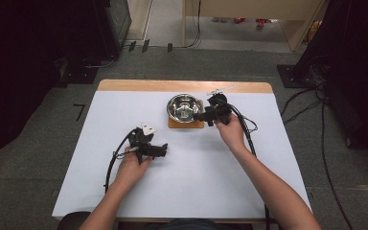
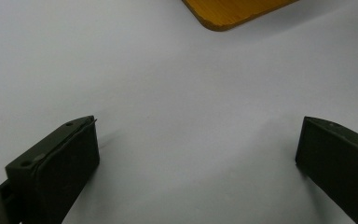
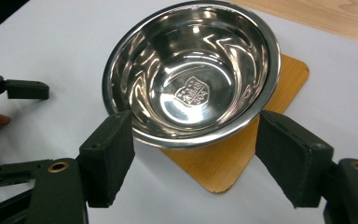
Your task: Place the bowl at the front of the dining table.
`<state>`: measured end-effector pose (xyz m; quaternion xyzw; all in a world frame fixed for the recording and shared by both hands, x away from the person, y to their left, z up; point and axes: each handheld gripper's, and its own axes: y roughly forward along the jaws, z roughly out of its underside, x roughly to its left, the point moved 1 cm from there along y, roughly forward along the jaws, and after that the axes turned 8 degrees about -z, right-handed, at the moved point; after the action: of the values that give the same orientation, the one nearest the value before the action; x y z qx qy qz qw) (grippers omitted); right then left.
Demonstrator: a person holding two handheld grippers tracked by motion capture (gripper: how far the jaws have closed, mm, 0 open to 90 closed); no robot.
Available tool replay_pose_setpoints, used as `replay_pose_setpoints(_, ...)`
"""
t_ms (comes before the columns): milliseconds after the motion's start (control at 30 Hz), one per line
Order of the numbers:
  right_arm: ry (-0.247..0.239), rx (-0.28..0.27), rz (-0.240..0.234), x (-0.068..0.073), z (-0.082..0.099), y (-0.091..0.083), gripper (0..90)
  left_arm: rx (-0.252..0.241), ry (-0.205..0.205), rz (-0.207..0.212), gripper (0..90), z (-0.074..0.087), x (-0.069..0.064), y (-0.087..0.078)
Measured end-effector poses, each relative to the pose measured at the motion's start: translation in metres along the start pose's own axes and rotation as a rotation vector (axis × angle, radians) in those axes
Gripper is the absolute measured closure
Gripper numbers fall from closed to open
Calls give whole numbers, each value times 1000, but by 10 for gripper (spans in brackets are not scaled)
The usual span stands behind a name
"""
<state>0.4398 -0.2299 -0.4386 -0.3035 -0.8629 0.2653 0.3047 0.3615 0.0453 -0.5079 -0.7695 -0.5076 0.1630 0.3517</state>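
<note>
1. The steel bowl [image 3: 191, 74] sits on a wooden mat [image 3: 223, 161] at 12 o'clock on the white table [image 1: 211, 182].
2. The right gripper [image 3: 193, 154] has its jaws apart – flanking the bowl's near rim, gripping nothing.
3. The left gripper [image 2: 196, 144], at the table's 8 o'clock, is wide open – empty, over bare surface.

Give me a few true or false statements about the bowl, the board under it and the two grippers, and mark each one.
1. The bowl is empty. True.
2. The bowl sits on a wooden board. True.
3. The right gripper is clamped on the bowl's rim. False: its fingers stand apart at the near rim, gripping nothing.
4. The left gripper holds a spoon. False: it is open over bare table.
5. The bowl is red plastic. False: it is shiny metal.
</note>
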Motion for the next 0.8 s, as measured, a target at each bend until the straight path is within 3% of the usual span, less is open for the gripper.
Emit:
replay_pose_setpoints(367, 11, 14, -26, 2, 18, 1, 279, 0, 0, 0, 0, 0, 0, 0)
replay_pose_setpoints(800, -2, 11, -20, 3, 36, -2, 279, 0, 1, 0, 0, 0, 0, 0)
